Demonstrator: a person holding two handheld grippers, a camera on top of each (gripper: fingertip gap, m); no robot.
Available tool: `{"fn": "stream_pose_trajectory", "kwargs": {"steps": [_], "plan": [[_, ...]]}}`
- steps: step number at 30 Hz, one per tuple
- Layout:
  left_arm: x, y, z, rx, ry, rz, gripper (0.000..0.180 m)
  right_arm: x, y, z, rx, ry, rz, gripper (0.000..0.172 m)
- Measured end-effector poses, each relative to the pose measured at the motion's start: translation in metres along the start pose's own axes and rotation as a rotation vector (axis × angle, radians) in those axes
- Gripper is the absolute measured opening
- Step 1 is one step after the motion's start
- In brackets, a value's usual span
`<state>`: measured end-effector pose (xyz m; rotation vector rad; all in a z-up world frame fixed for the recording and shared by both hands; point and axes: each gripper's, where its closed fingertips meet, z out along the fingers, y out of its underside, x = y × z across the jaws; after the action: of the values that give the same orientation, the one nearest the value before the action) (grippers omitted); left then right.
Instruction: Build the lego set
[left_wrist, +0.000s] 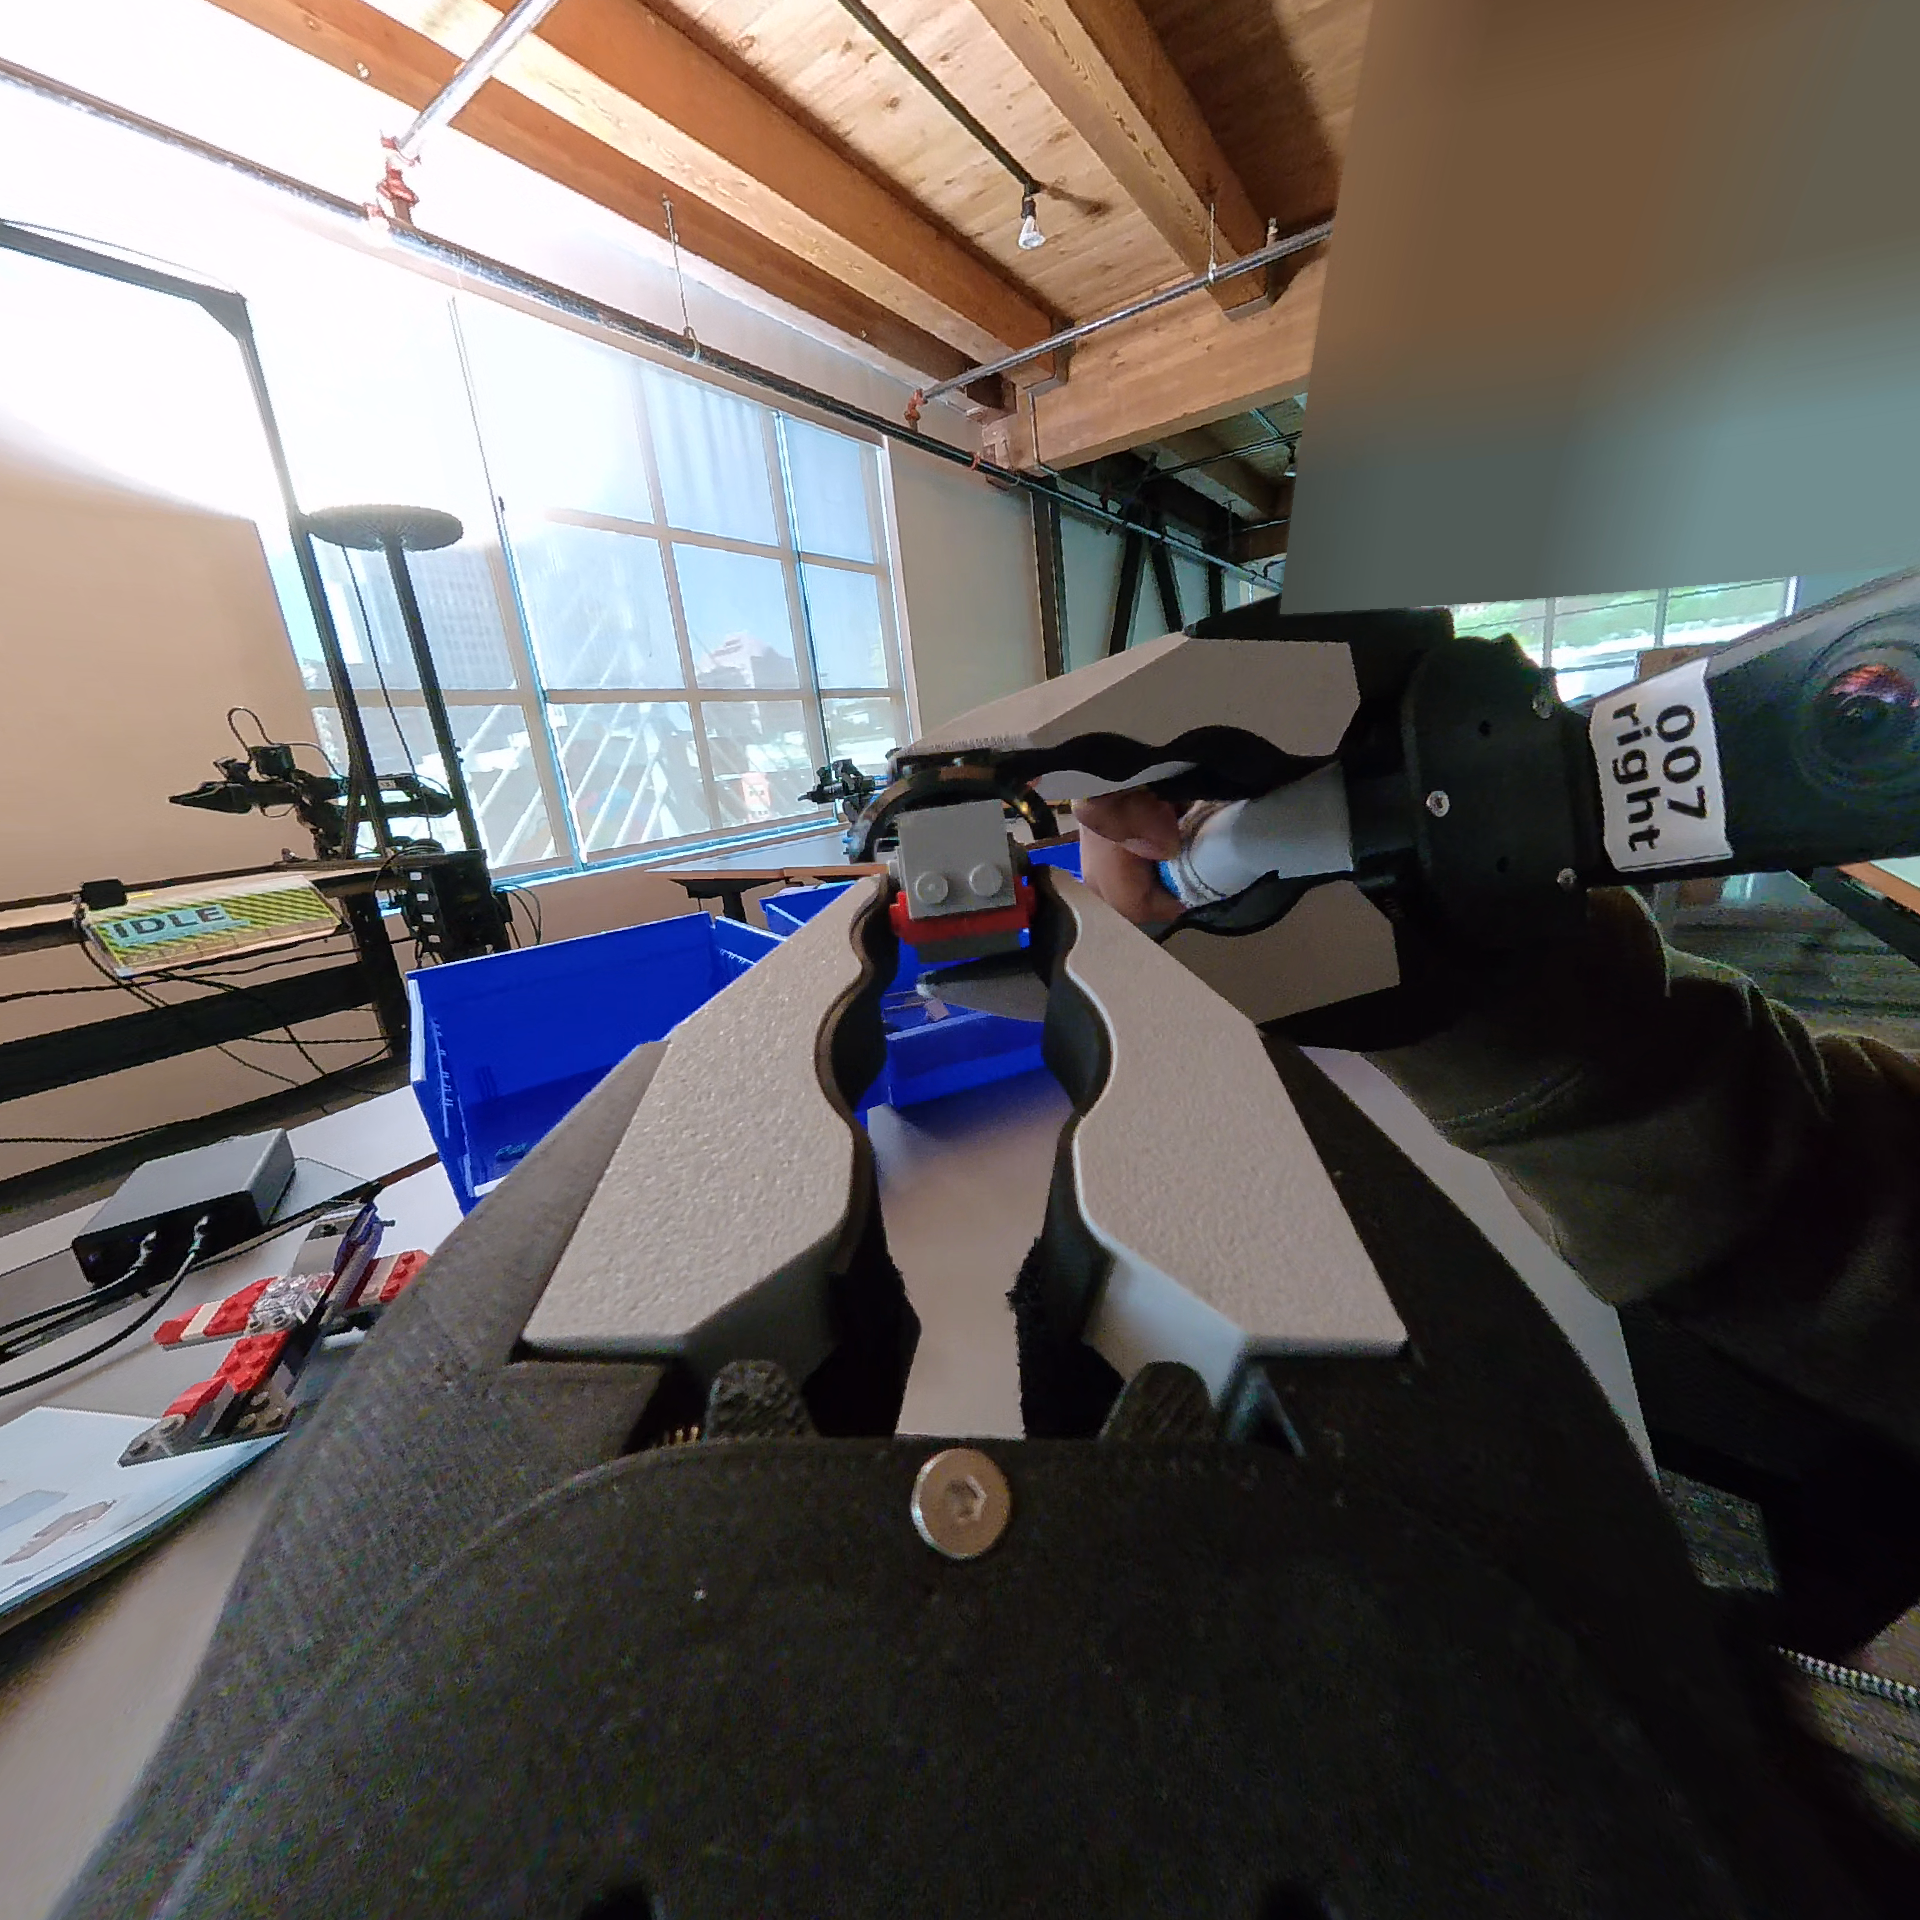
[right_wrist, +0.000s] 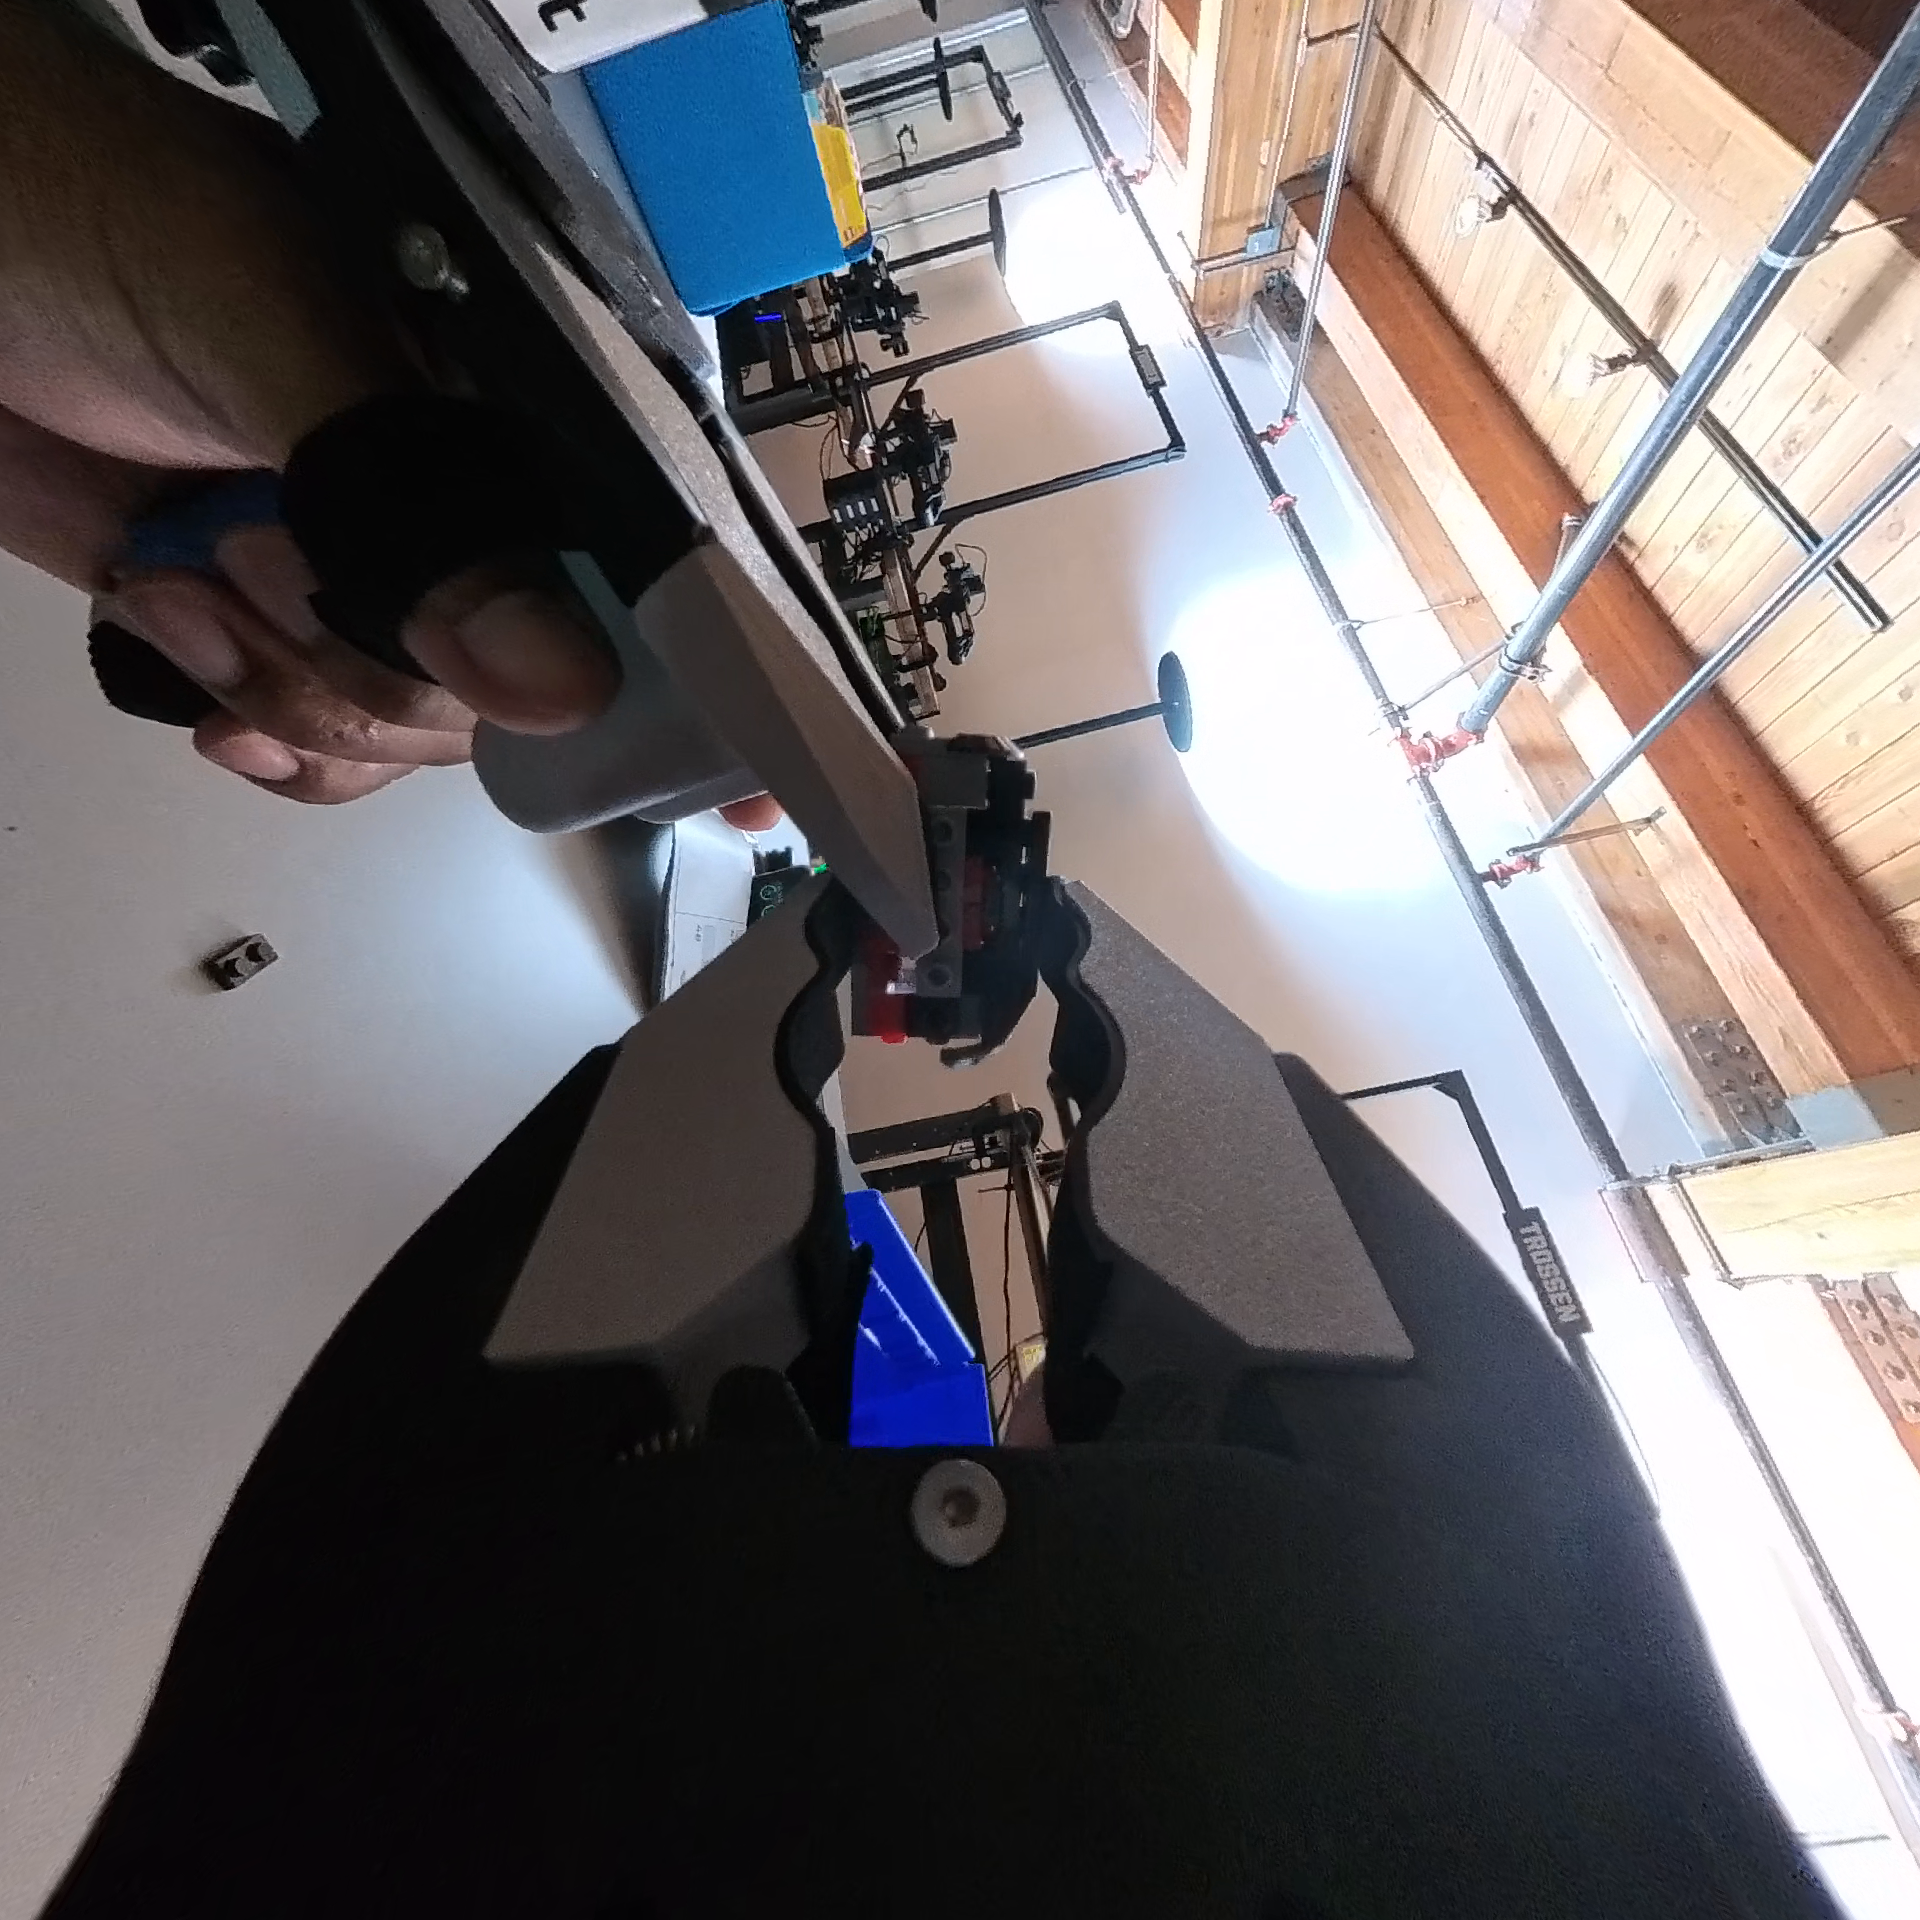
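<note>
The left gripper (left_wrist: 961, 914) is closed on a grey-and-red brick assembly (left_wrist: 958, 883), held above a blue bin (left_wrist: 540, 1018). The right gripper (right_wrist: 940, 935) clamps the same assembly from the side, its pads pressing top and bottom.

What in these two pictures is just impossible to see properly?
- Left wrist view: the small brick assembly; the left tongs' fingers cover its sides, the right tongs its top and underside.
- Left wrist view: upper right corner, covered by a blurred patch.
- Right wrist view: the assembly is backlit and dark; colours and shape are unclear.
- Right wrist view: the tiny brick on the table, too small for detail.
</note>
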<state>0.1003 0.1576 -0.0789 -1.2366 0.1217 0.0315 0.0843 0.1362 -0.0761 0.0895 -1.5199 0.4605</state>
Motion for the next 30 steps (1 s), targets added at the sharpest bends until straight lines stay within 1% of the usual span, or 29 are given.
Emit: {"fn": "stream_pose_trajectory", "kwargs": {"steps": [9,13,19,23,30], "plan": [[0.001,-0.003,-0.001,0.019,0.013,-0.018,0.025,0.003,-0.002,0.001,0.002,0.034,0.013,0.038],[0.002,-0.003,-0.002,0.022,0.014,-0.017,0.025,0.003,-0.002,0.001,0.007,0.051,0.039,0.046],[0.005,-0.004,-0.003,0.026,0.013,-0.001,0.025,0.002,-0.006,0.000,0.019,0.046,0.043,0.050],[0.006,-0.003,-0.003,0.027,0.017,-0.004,0.025,-0.002,-0.007,0.003,0.016,0.047,0.033,0.058],[0.006,-0.001,-0.001,0.009,0.003,0.032,0.025,-0.005,-0.004,0.008,0.000,0.053,0.023,0.058]]}}
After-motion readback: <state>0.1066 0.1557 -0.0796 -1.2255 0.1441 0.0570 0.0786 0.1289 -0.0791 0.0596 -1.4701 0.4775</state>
